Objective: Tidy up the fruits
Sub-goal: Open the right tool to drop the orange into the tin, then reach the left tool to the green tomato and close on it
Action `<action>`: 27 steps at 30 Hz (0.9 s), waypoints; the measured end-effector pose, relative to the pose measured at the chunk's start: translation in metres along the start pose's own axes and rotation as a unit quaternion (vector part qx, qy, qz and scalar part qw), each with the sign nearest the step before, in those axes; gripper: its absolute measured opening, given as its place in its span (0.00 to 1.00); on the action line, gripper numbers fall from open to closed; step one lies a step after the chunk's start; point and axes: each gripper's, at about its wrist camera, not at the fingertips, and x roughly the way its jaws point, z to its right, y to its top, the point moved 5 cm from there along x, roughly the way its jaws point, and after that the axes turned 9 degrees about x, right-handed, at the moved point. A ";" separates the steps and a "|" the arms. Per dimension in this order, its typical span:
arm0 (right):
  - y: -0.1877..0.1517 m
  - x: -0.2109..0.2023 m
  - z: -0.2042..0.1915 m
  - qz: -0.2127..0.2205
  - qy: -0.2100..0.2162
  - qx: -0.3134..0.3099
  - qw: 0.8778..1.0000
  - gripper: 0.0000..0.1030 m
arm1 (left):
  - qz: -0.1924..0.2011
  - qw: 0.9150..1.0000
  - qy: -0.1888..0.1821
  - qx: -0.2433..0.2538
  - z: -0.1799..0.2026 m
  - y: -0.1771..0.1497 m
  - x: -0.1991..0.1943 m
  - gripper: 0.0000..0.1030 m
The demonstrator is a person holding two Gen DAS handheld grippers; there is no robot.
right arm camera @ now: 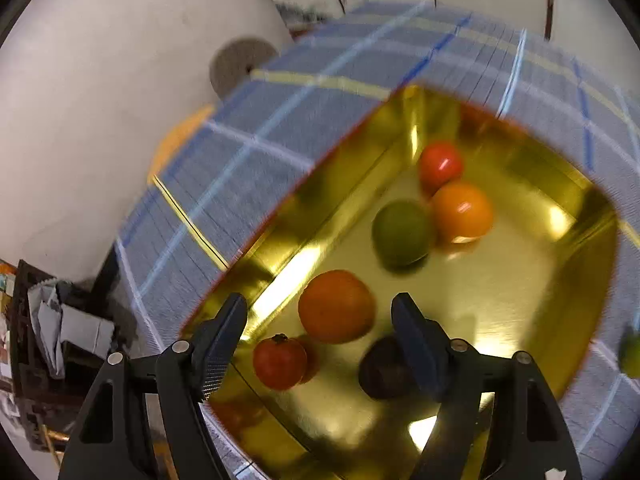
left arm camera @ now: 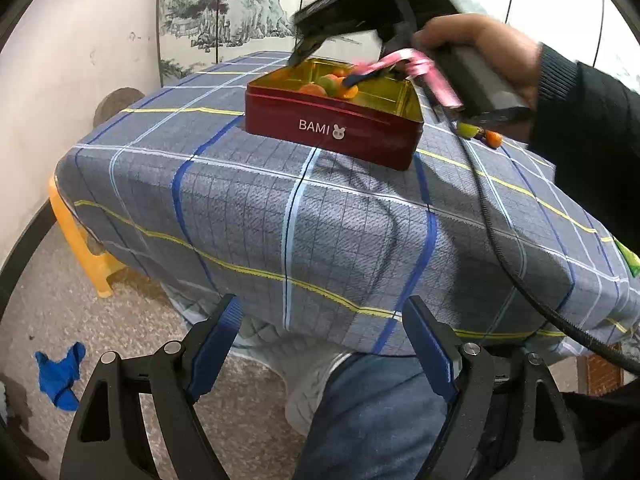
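Right gripper (right arm camera: 320, 312) wide open, empty, over red tin (left arm camera: 336, 128) holding fruits (right arm camera: 402, 234); left gripper (left arm camera: 322, 326) wide open, empty, near table edge.

Your left wrist camera looks from the table's edge, low and well back; your right peers steeply down, close, into the tin (right arm camera: 520, 148) (both share it).

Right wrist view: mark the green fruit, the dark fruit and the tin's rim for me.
green fruit (right arm camera: 401, 232), right wrist view, middle of its rounded top.
dark fruit (right arm camera: 380, 372), right wrist view, its visible left side beside the finger.
tin (right arm camera: 304, 184), right wrist view, gold inner wall under the left rim.
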 end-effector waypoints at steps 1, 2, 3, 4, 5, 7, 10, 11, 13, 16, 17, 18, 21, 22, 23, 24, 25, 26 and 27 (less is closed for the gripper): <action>0.001 -0.016 0.002 0.024 0.010 -0.004 1.000 0.70 | 0.002 1.000 0.001 0.003 0.001 0.001 -0.001 0.80; 0.001 -0.035 0.005 0.052 0.020 -0.007 0.998 0.71 | 0.004 1.000 0.003 0.006 0.002 0.002 -0.002 0.80; 0.000 -0.056 0.012 0.086 0.027 -0.010 0.996 0.77 | 0.007 1.000 0.004 0.010 0.002 0.003 -0.003 0.80; -0.002 -0.081 0.024 0.125 0.029 -0.012 0.992 0.84 | 0.011 1.000 0.005 0.015 0.003 0.005 -0.004 0.80; -0.006 -0.102 0.039 0.159 0.024 -0.012 0.987 0.97 | 0.016 1.000 0.007 0.021 0.005 0.008 -0.005 0.80; -0.018 -0.139 0.088 0.226 -0.021 -0.003 0.974 0.99 | 0.025 0.999 0.003 0.037 0.010 0.016 -0.006 0.80; -0.041 -0.171 0.195 0.267 -0.127 0.059 0.954 0.99 | 0.043 0.997 -0.013 0.057 0.024 0.038 -0.007 0.80; -0.050 -0.179 0.230 0.273 -0.150 0.085 0.946 0.99 | 0.049 0.997 -0.022 0.063 0.031 0.048 -0.006 0.80; -0.072 -0.195 0.305 0.276 -0.182 0.157 0.931 0.99 | 0.062 0.994 -0.047 0.076 0.050 0.072 -0.005 0.80; -0.108 -0.218 0.391 0.292 -0.183 0.253 0.904 0.99 | 0.081 0.988 -0.084 0.102 0.086 0.110 0.002 0.80; -0.119 -0.223 0.410 0.297 -0.176 0.275 0.897 0.99 | 0.085 0.986 -0.094 0.110 0.099 0.123 0.007 0.80; -0.128 -0.226 0.424 0.300 -0.169 0.292 0.892 0.99 | 0.087 0.984 -0.099 0.117 0.111 0.137 0.013 0.80; -0.142 -0.236 0.447 0.317 -0.111 0.335 0.880 0.99 | 0.079 0.982 -0.107 0.137 0.148 0.177 0.046 0.80; -0.145 -0.240 0.448 0.321 -0.109 0.336 0.879 0.99 | 0.072 0.981 -0.109 0.140 0.158 0.189 0.059 0.80; -0.145 -0.239 0.447 0.320 -0.109 0.335 0.880 0.99 | 0.065 0.982 -0.113 0.138 0.168 0.203 0.076 0.80; -0.143 -0.237 0.446 0.316 -0.108 0.330 0.883 0.99 | 0.060 0.983 -0.111 0.134 0.172 0.213 0.087 0.80; -0.142 -0.236 0.441 0.315 -0.108 0.321 0.887 0.99 | 0.051 0.984 -0.111 0.128 0.178 0.222 0.100 0.80; -0.142 -0.237 0.437 0.317 -0.112 0.313 0.888 0.99 | 0.037 0.985 -0.115 0.125 0.185 0.230 0.116 0.80; -0.141 -0.238 0.433 0.322 -0.122 0.303 0.889 0.99 | 0.026 0.987 -0.110 0.118 0.188 0.235 0.131 0.80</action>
